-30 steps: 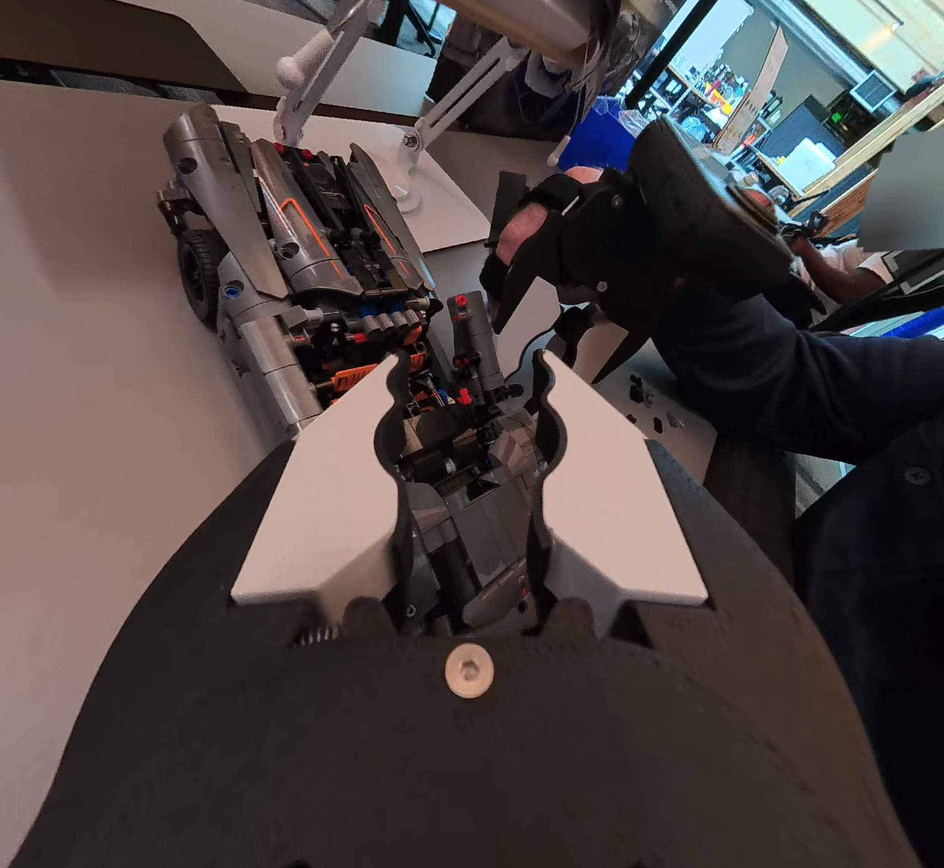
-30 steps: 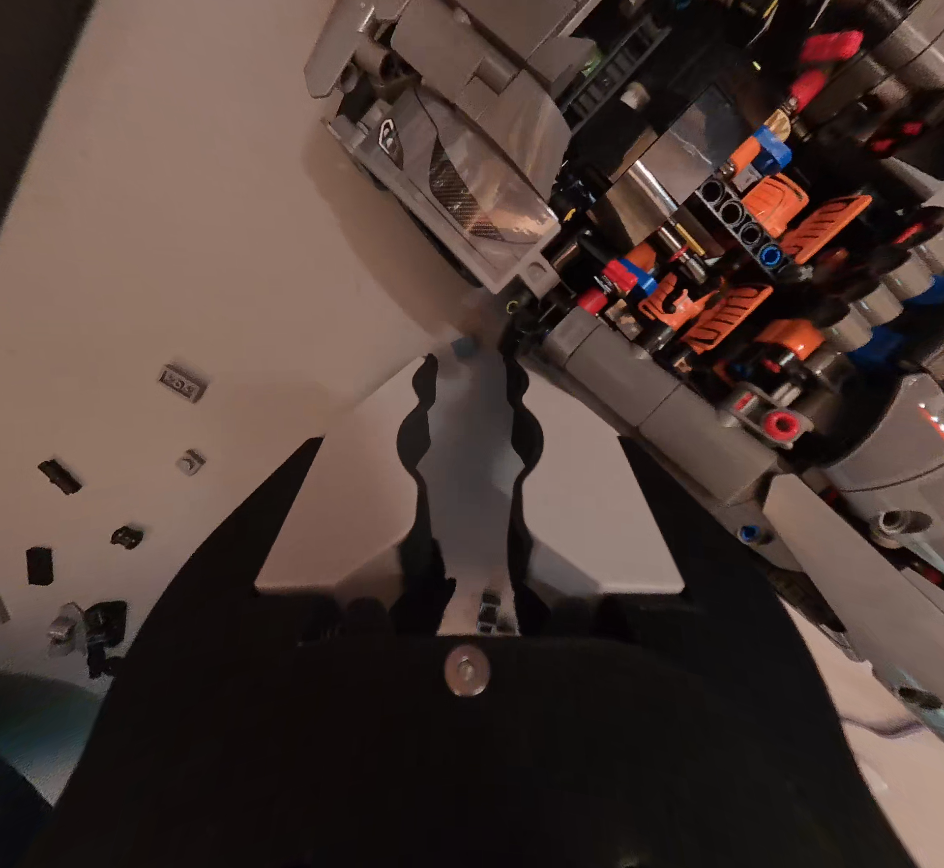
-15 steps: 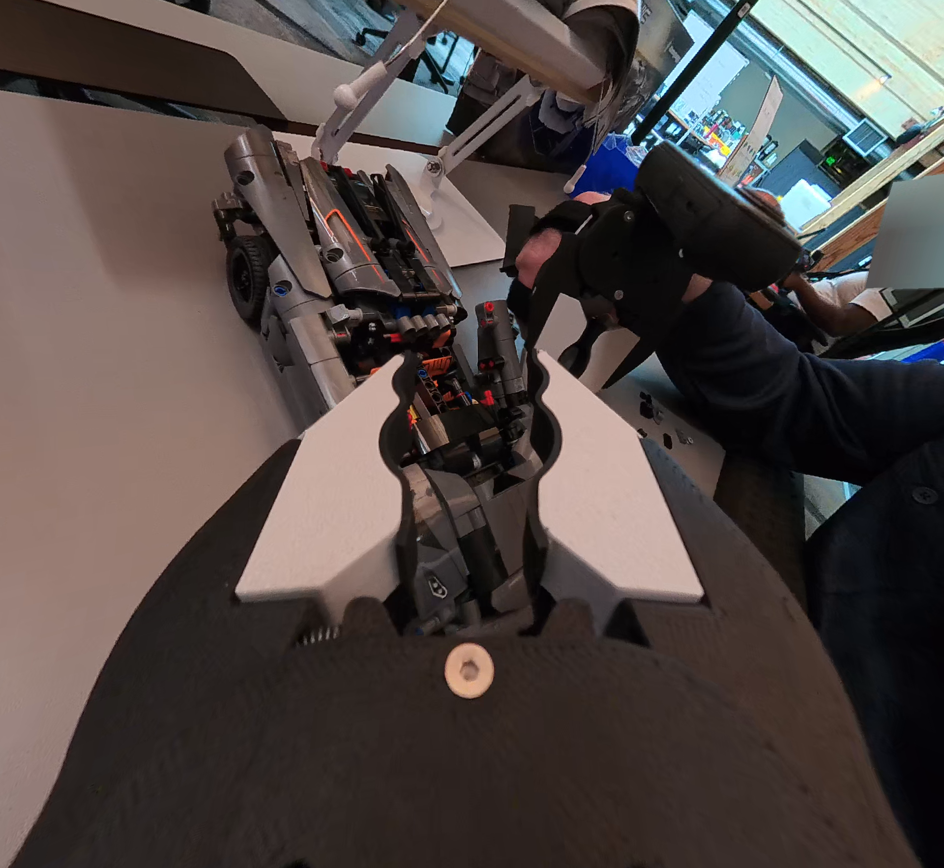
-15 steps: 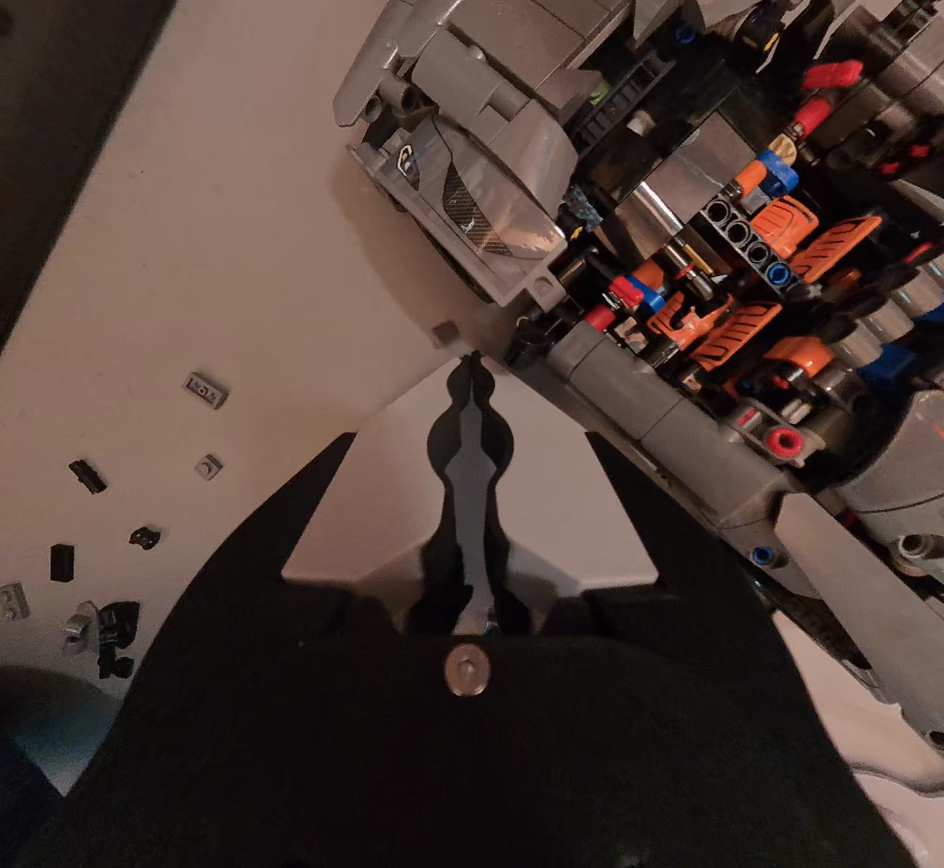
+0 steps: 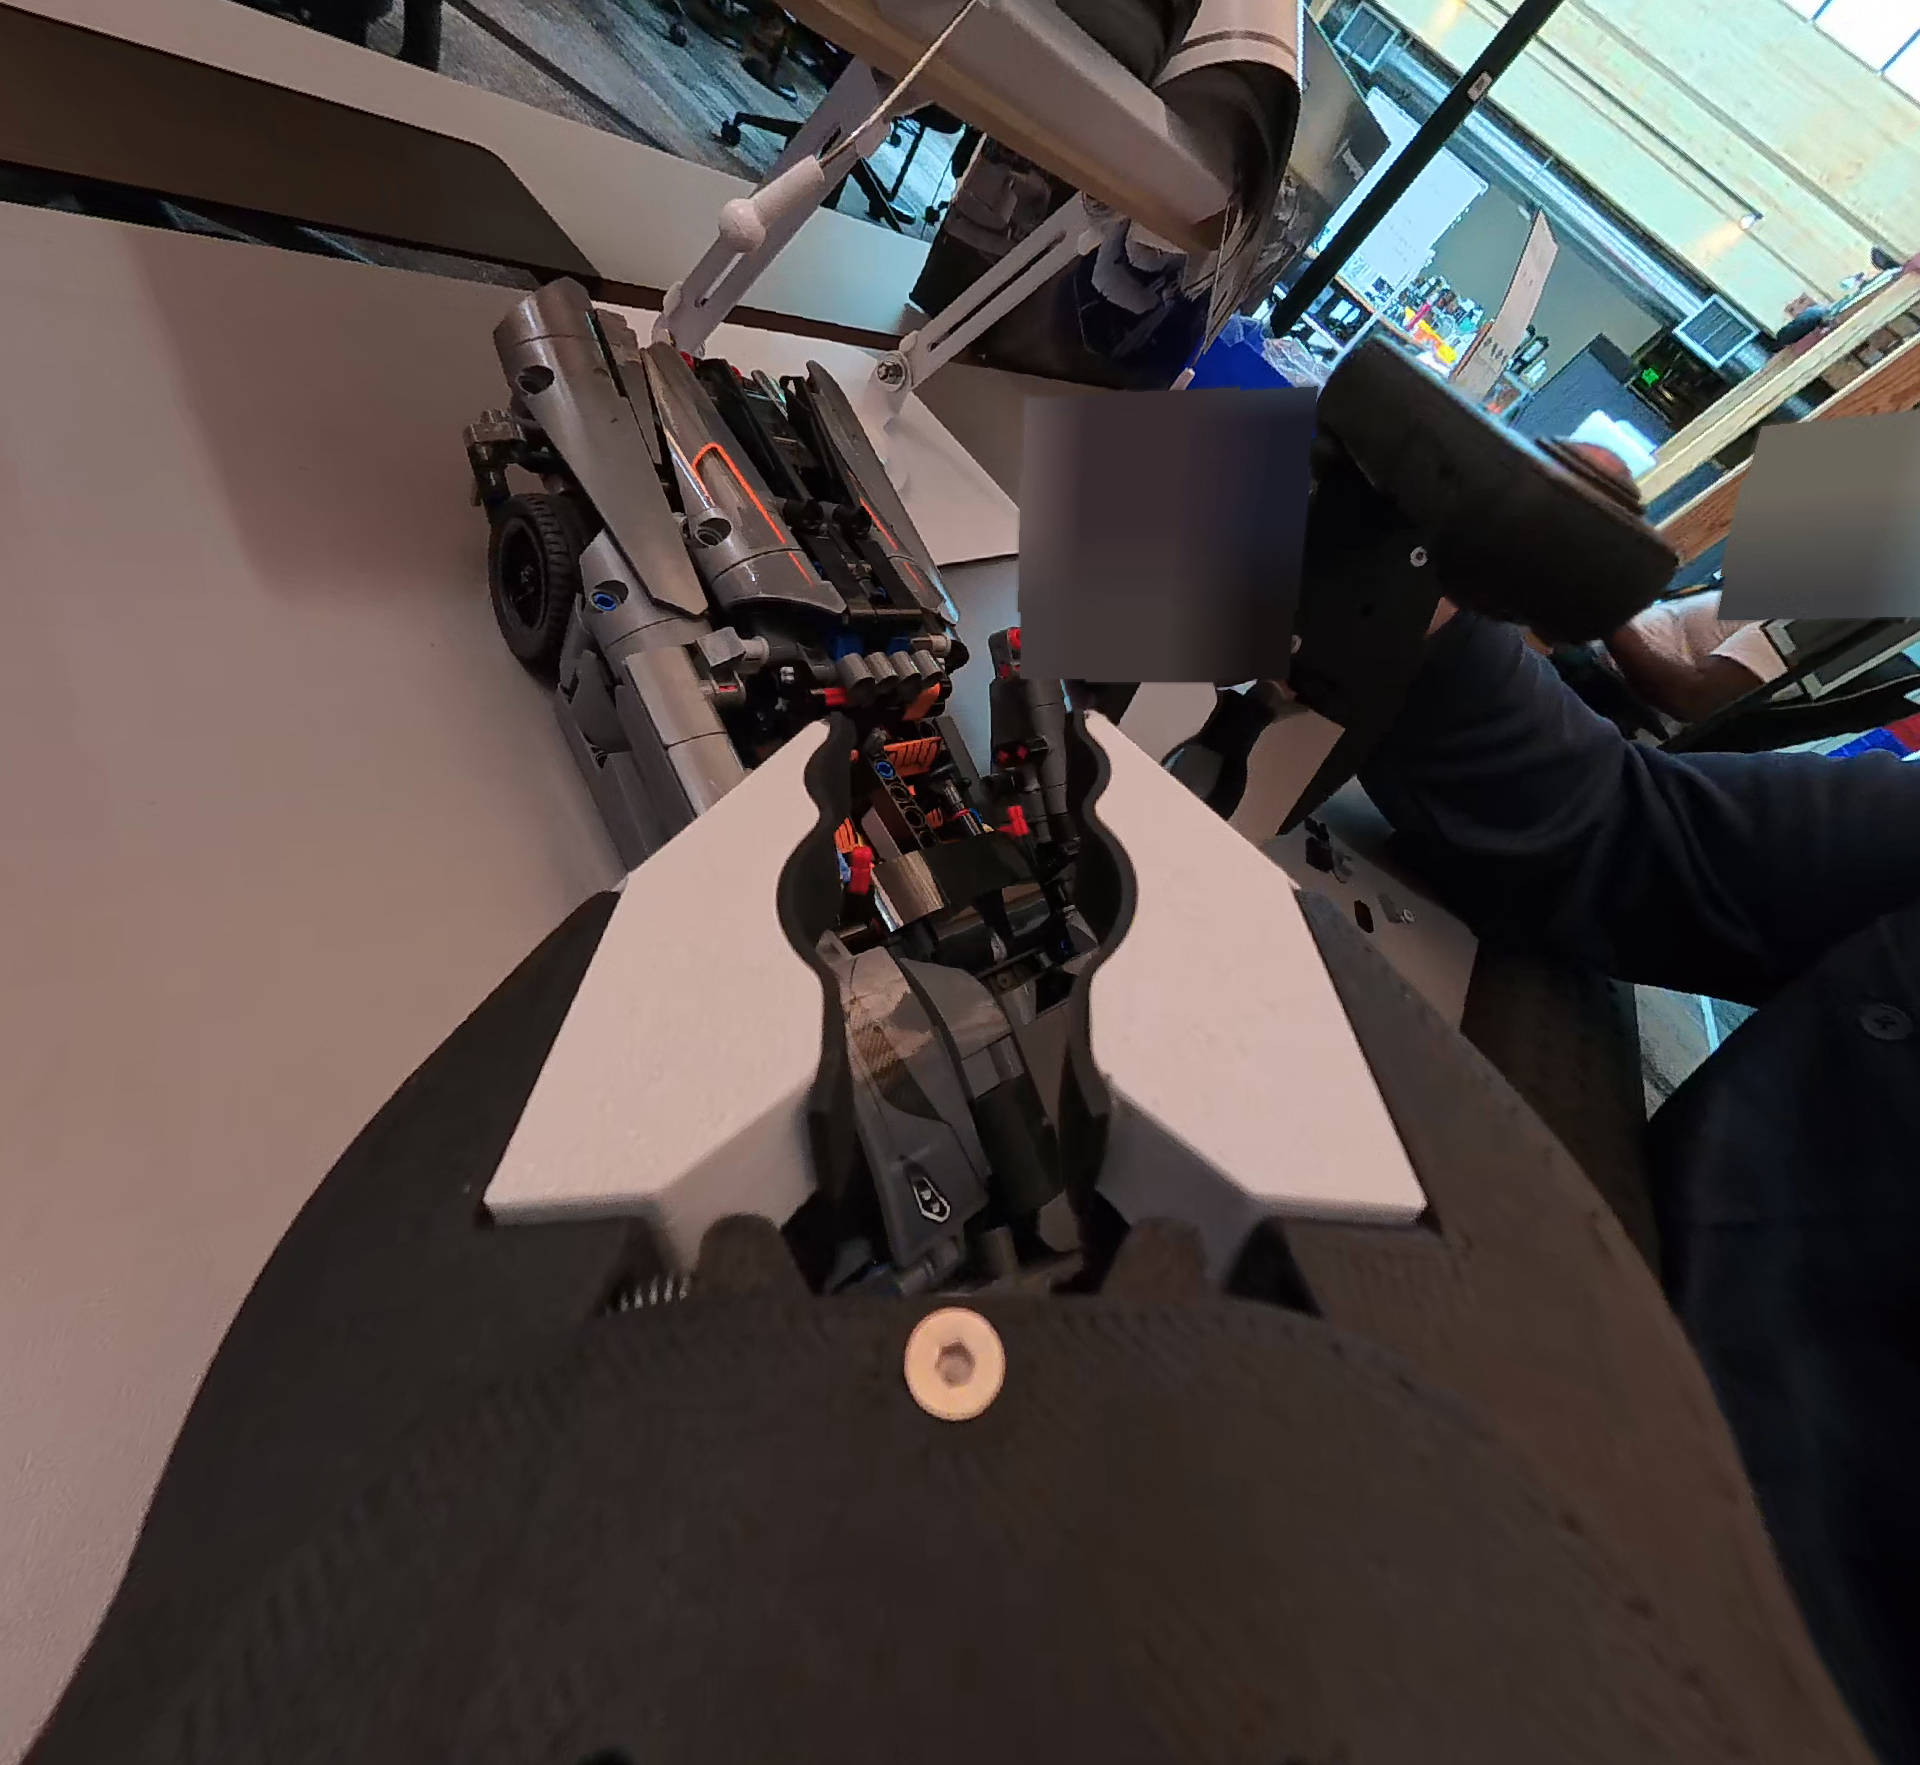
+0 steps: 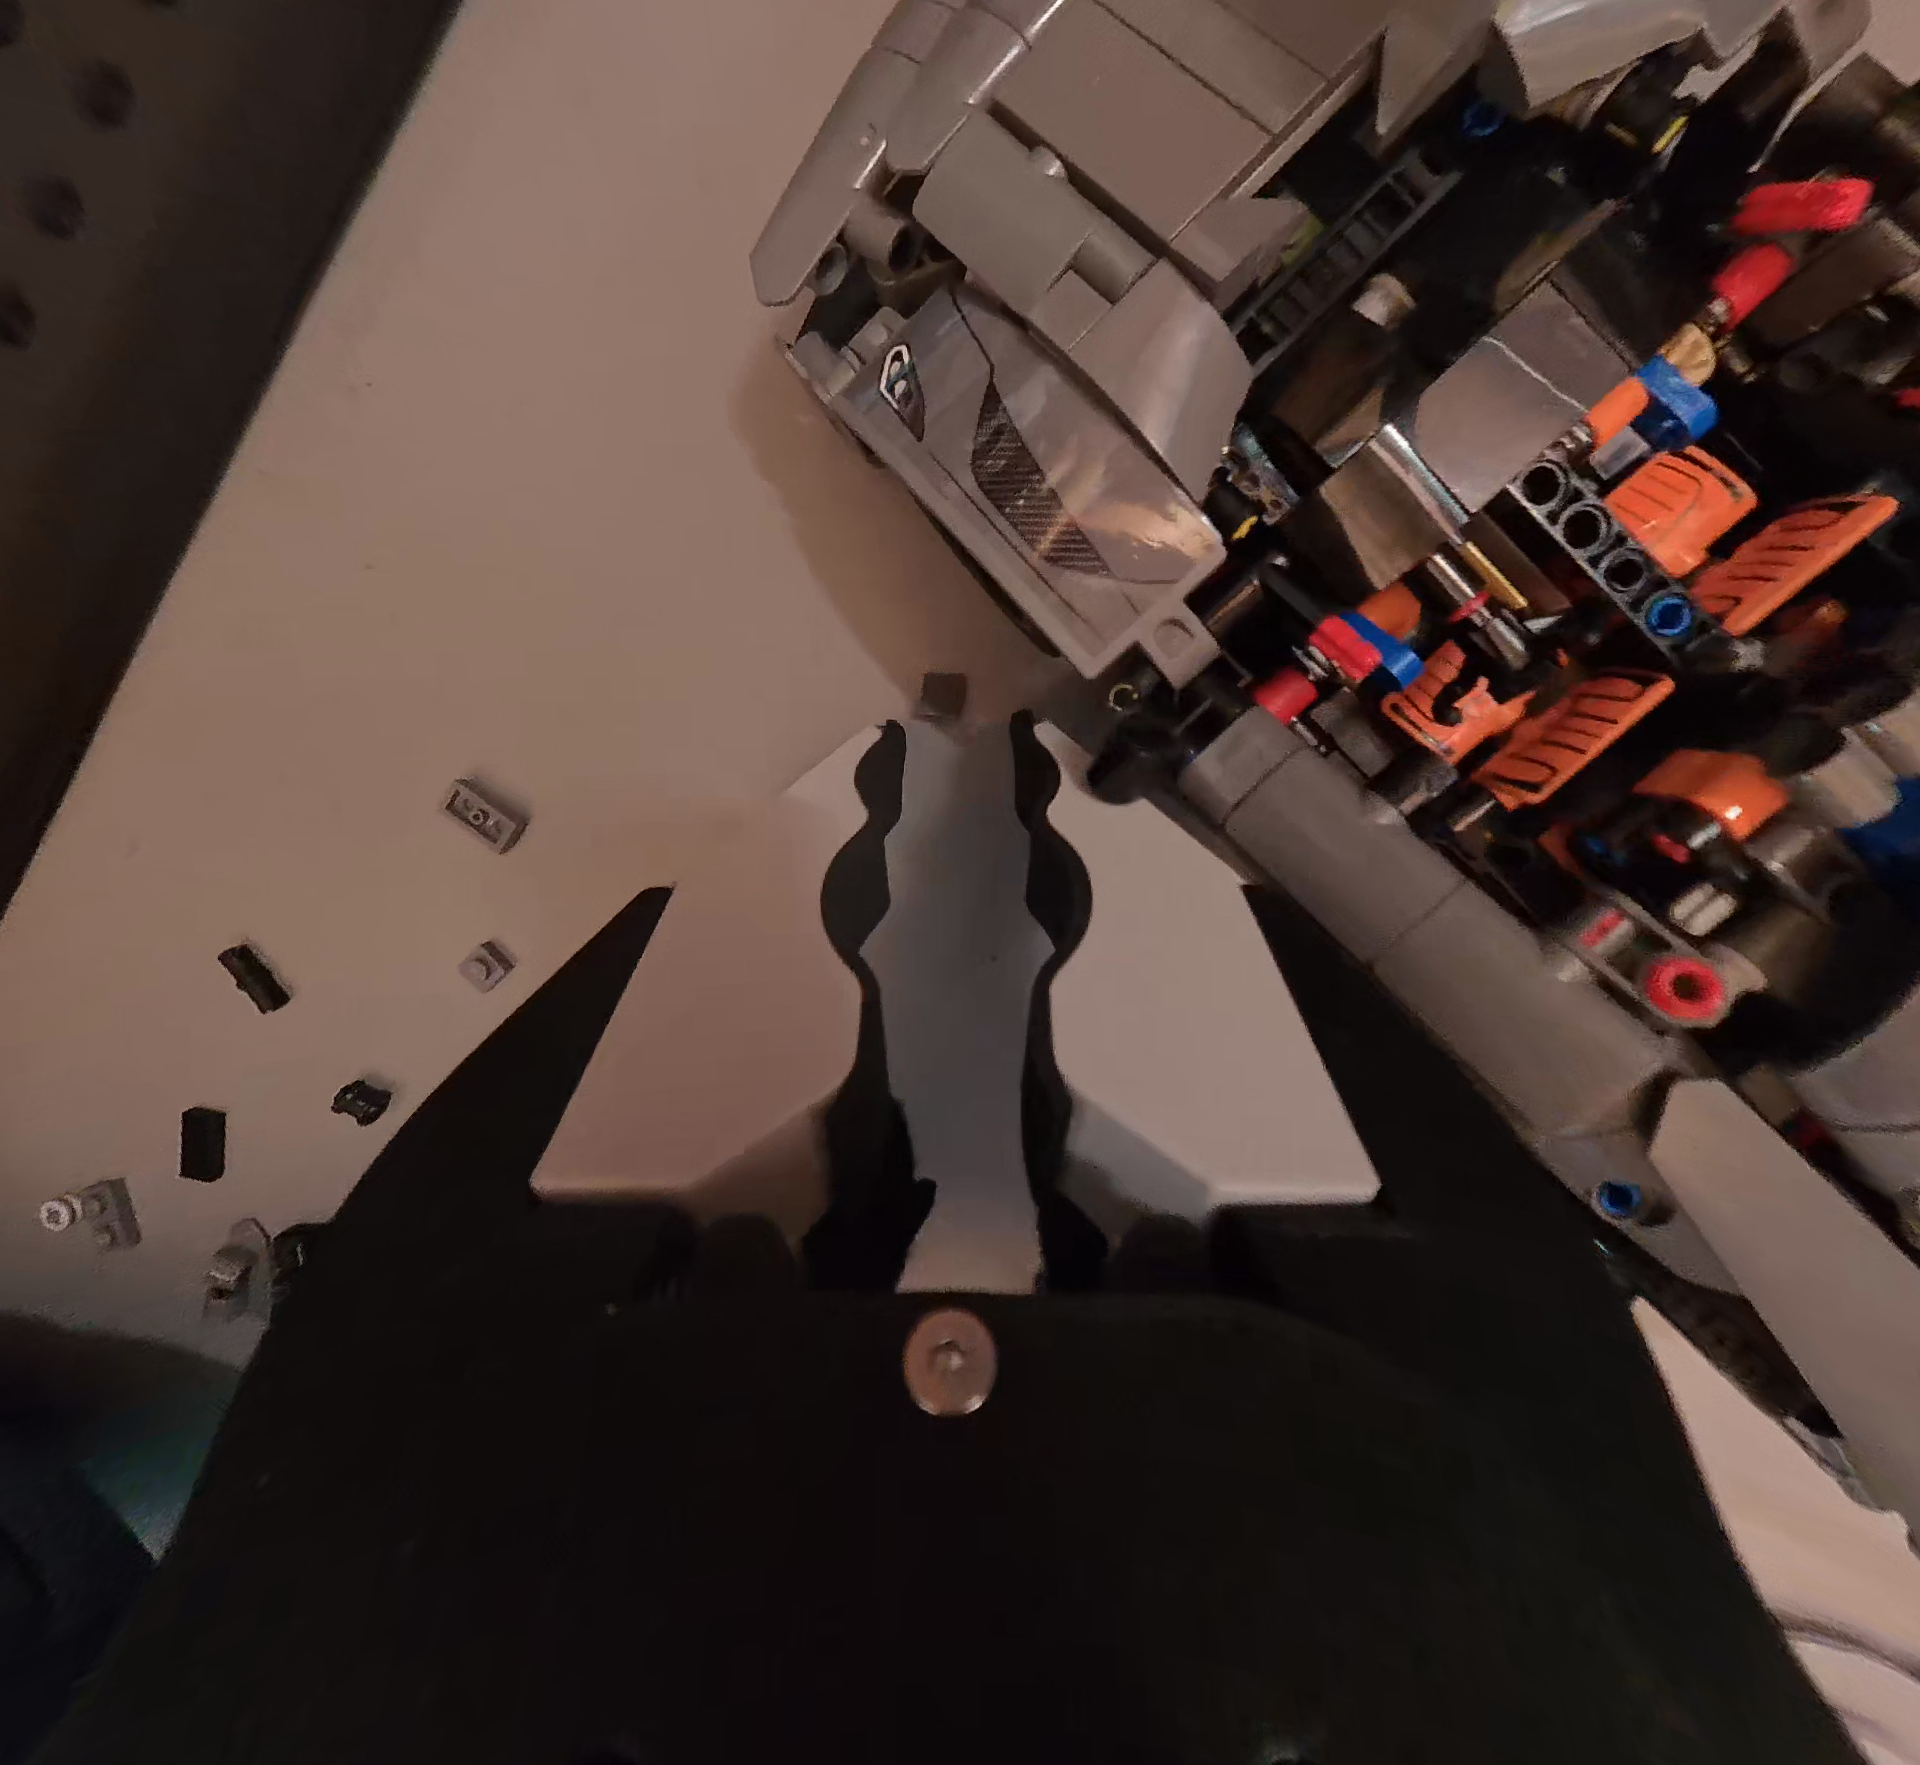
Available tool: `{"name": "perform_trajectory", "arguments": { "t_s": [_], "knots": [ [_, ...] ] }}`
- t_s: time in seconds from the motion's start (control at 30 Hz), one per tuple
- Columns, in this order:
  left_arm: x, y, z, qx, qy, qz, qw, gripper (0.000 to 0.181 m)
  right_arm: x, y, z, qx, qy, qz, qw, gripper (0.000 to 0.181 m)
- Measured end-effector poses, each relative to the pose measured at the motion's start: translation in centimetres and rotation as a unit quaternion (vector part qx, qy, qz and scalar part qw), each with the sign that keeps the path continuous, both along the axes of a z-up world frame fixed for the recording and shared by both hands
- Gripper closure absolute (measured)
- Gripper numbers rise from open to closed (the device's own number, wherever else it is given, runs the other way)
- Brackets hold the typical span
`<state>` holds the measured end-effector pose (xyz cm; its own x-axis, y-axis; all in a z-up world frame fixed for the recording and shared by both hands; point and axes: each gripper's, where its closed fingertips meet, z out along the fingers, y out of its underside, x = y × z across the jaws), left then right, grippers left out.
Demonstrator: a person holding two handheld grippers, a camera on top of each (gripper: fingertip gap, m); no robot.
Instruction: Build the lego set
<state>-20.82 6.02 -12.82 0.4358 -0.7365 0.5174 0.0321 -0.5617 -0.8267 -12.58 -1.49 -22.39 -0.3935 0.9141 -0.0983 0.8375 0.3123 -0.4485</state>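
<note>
The grey car (image 5: 727,593) is seen lying on the white surface (image 5: 229,780), its nose lodged between the left tongs (image 5: 956,759), which are clamped on it. The right tongs (image 6: 954,728) are held apart and empty, their tips just short of a small grey piece (image 6: 942,692) beside the car's nose (image 6: 1039,468). Loose pieces (image 6: 249,977) are scattered to their left.

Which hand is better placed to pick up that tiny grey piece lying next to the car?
Right. Its tongs are open and empty, tips just short of the small grey piece on the table. The left tongs are closed around the car's front end, steadying it.
</note>
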Motion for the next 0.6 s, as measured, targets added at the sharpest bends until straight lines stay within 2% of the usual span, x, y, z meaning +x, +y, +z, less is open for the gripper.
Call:
{"name": "perform_trajectory", "arguments": {
  "t_s": [0.3, 0.4, 0.6],
  "knots": [
    [0.09, 0.03, -0.26, 0.0, 0.004, -0.002, 1.0, 0.143, -0.45, -0.41, -0.15, -0.014, -0.006, -0.009, 1.0, 0.166],
    [0.14, 0.01, -0.33, 0.0, 0.006, -0.003, 1.0, 0.144, -0.62, -0.33, -0.22, -0.007, -0.008, -0.009, 1.0, 0.175],
    [0.89, -0.42, -0.3, 0.009, 0.019, -0.015, 1.0, 0.145, -0.11, -0.54, 0.3, -0.02, -0.004, -0.001, 1.0, 0.175]
  ]
}}
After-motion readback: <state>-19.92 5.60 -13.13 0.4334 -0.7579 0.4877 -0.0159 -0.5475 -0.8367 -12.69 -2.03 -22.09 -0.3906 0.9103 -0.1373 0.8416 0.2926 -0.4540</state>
